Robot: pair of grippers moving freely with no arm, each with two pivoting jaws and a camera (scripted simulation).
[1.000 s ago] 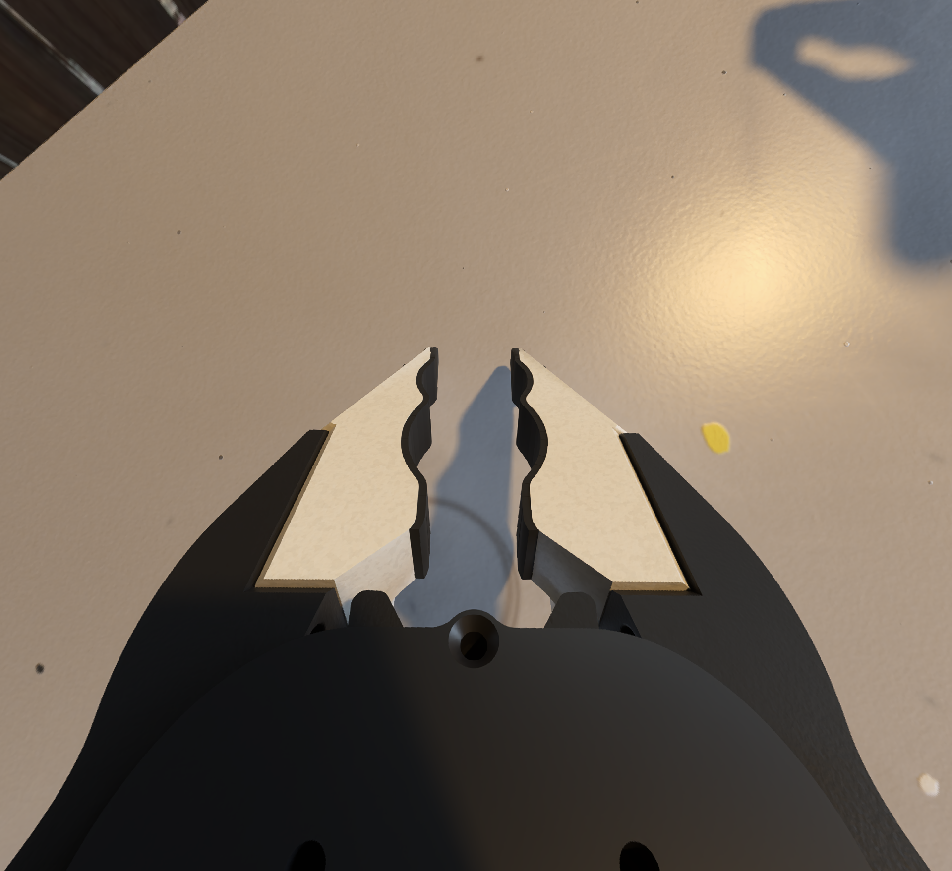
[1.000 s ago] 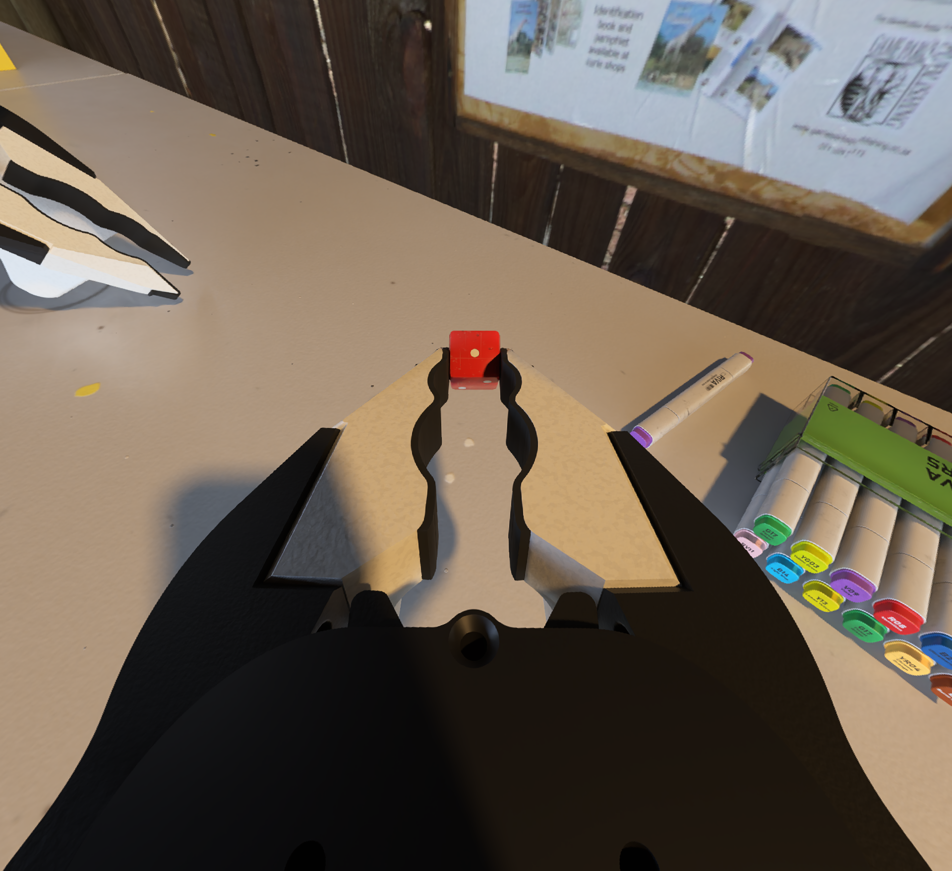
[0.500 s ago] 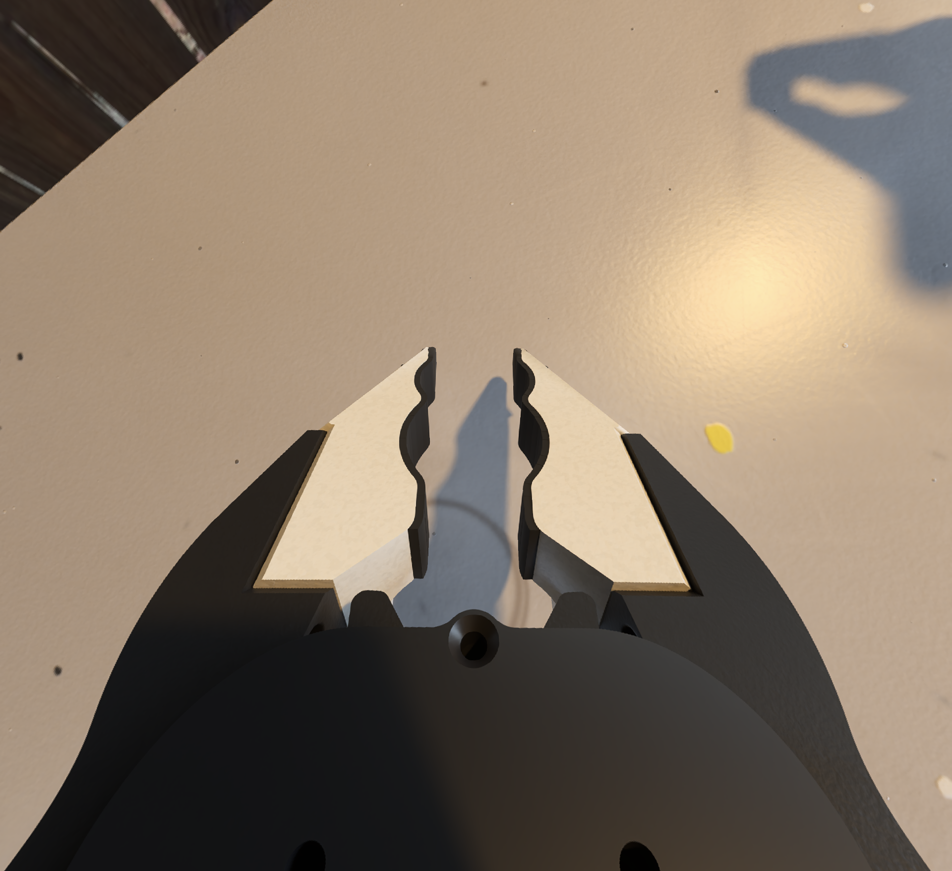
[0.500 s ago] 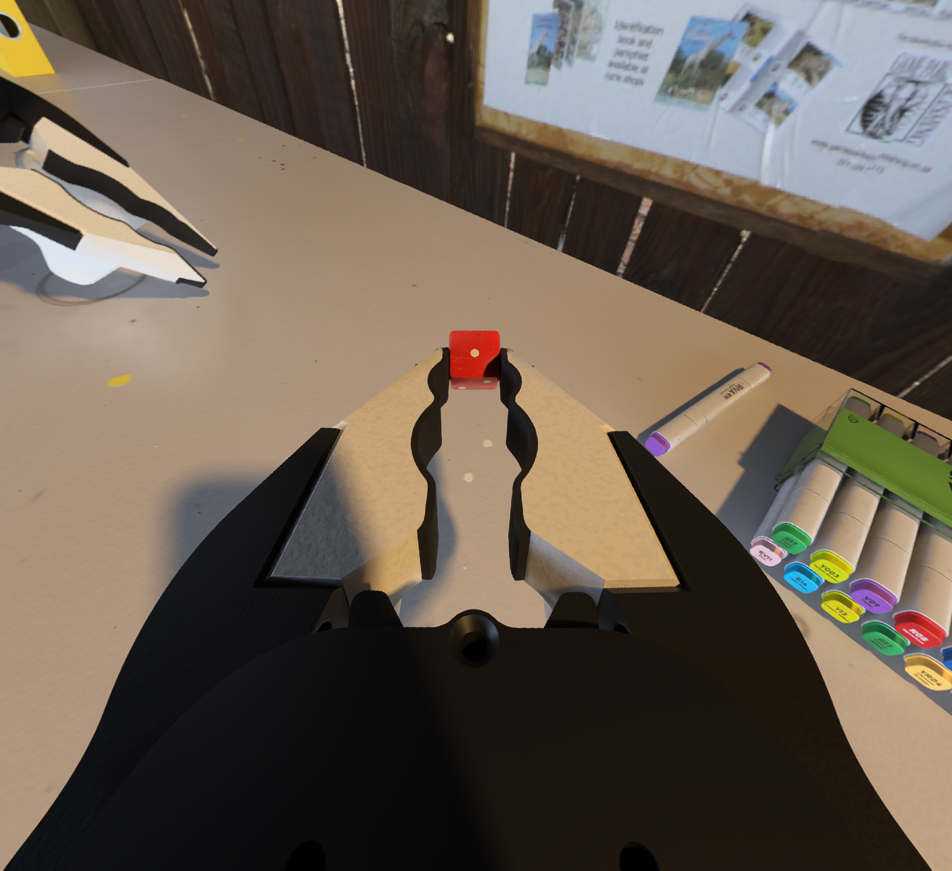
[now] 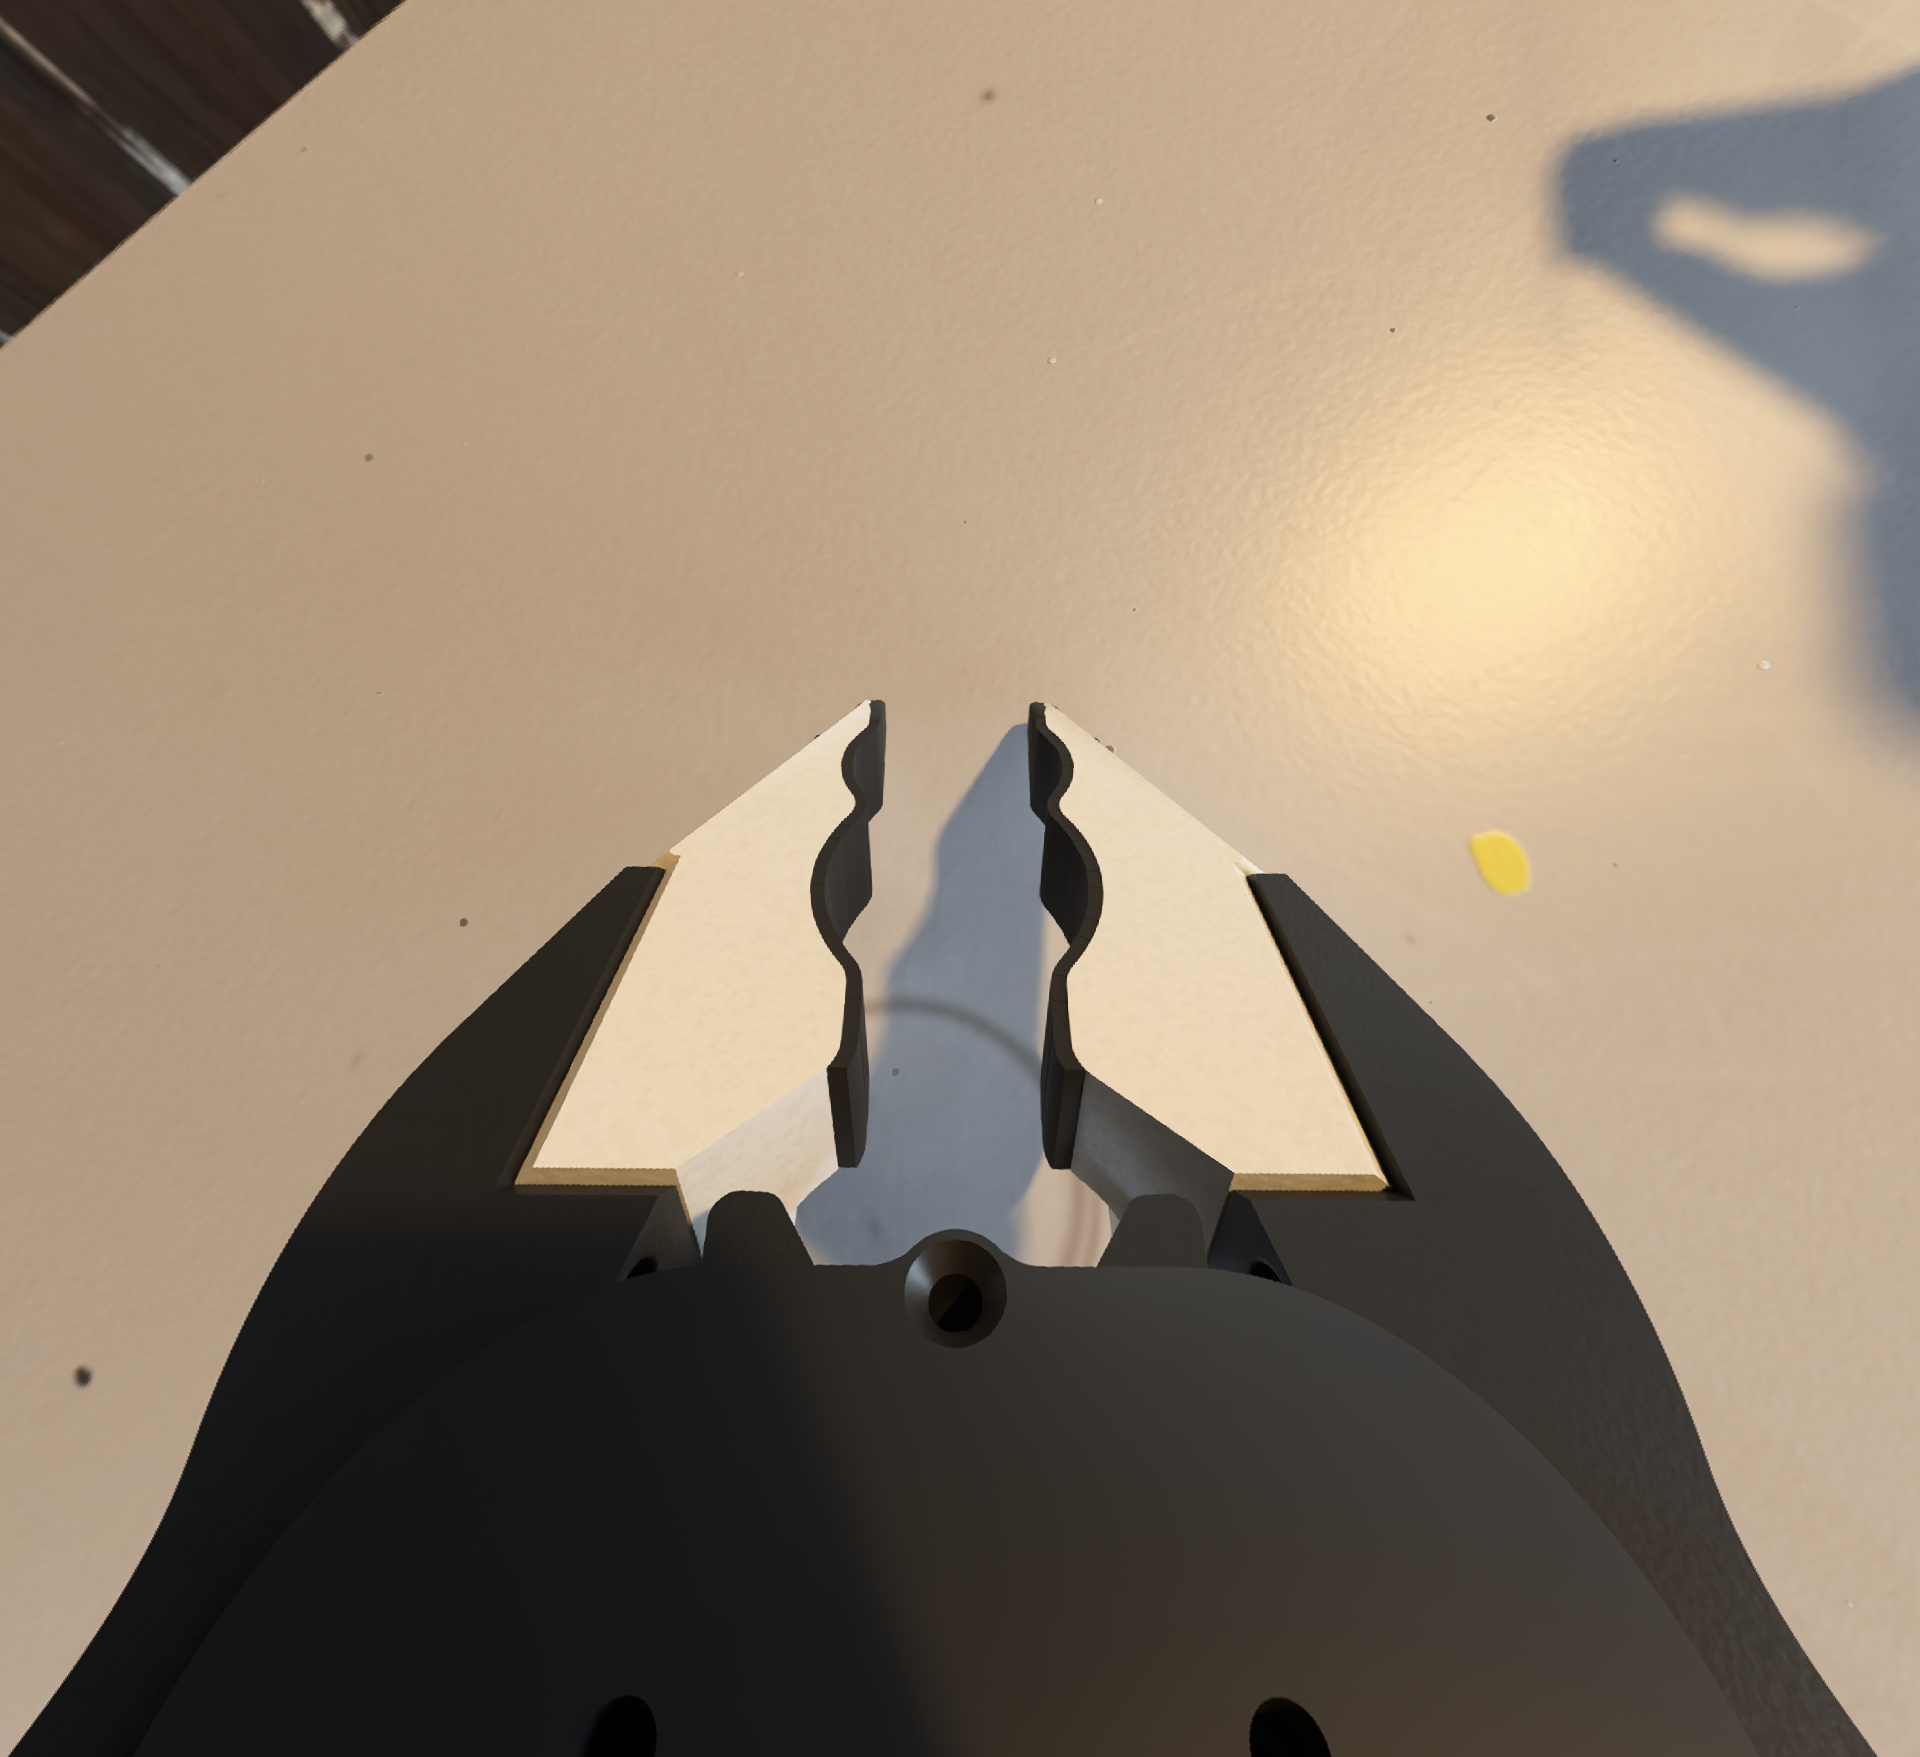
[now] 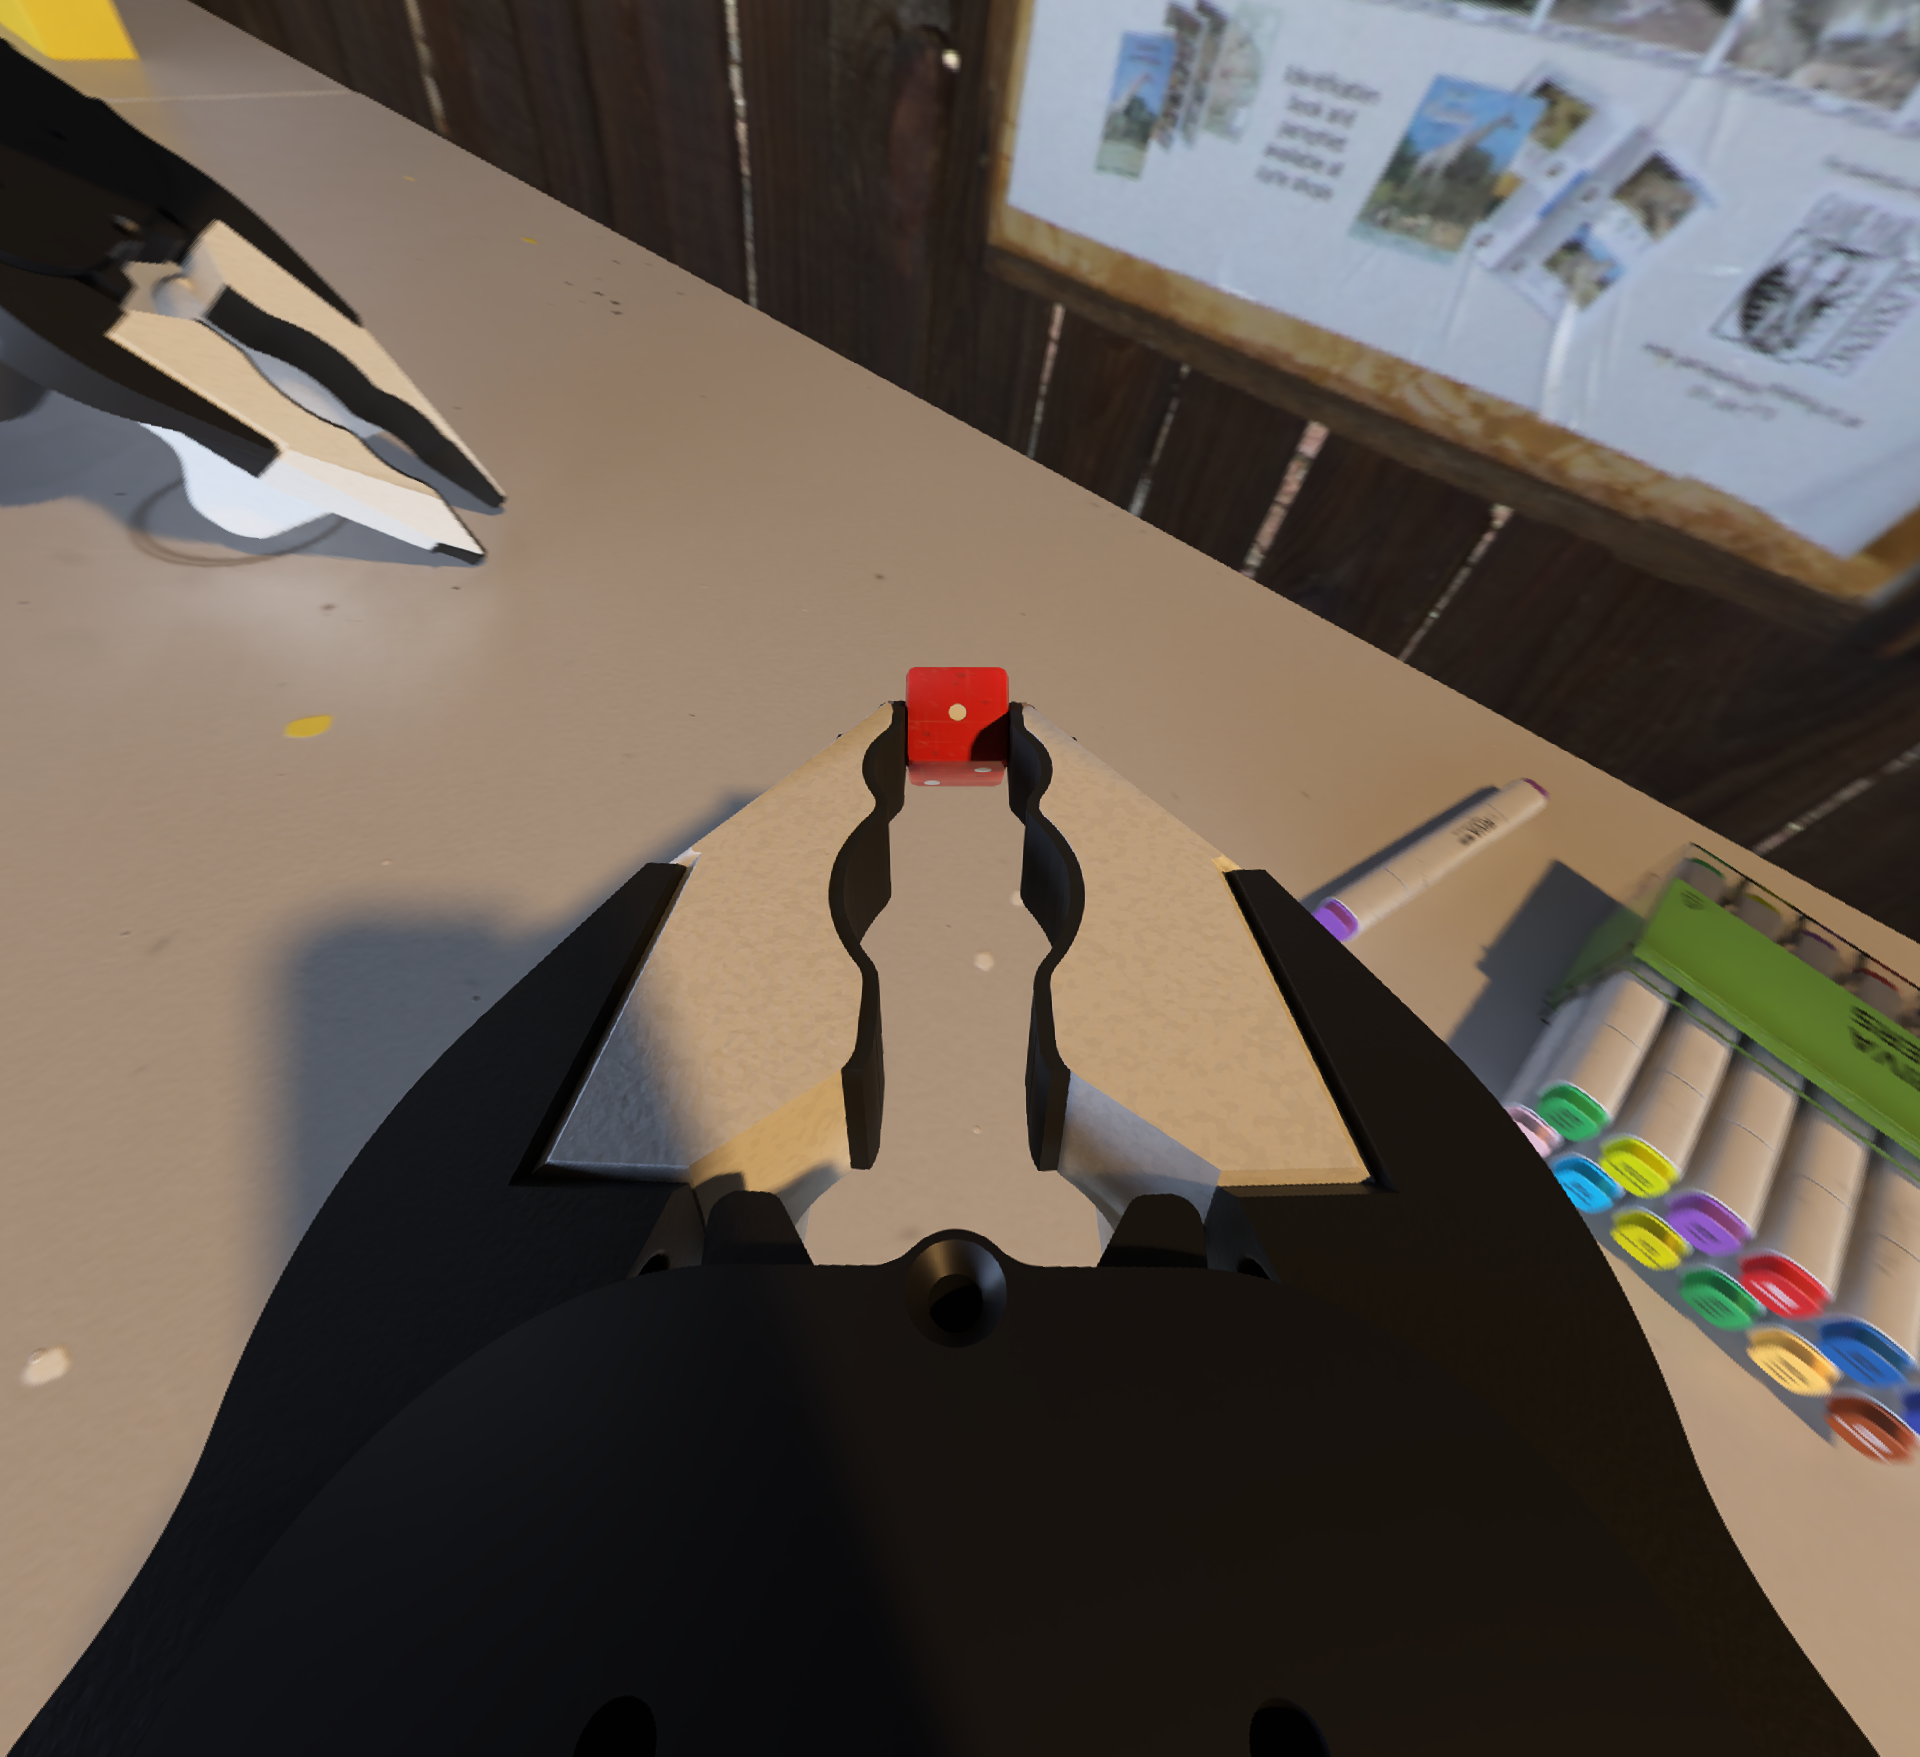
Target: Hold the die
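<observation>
Overhead, lying beneath both claws a tan table [image 6: 675,627], rising beyond it dark plank wall [image 6: 582,24], lying rightward markers [image 6: 1704,1167], clamping red die [image 6: 956,720] at right gripper [image 6: 956,731] tips, idling apart left gripper [image 5: 956,720].

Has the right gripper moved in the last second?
Yes. The right gripper, shut on the red die, has shifted: the loose marker and poster slid rightward in its view.

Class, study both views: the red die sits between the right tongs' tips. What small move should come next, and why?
Probably none beyond keeping the grip steady. The right tongs are shut on the red die, pinched only at the very tips, with the table visible beneath. The left tongs are open with nothing between them, so no handover seems called for.
</observation>
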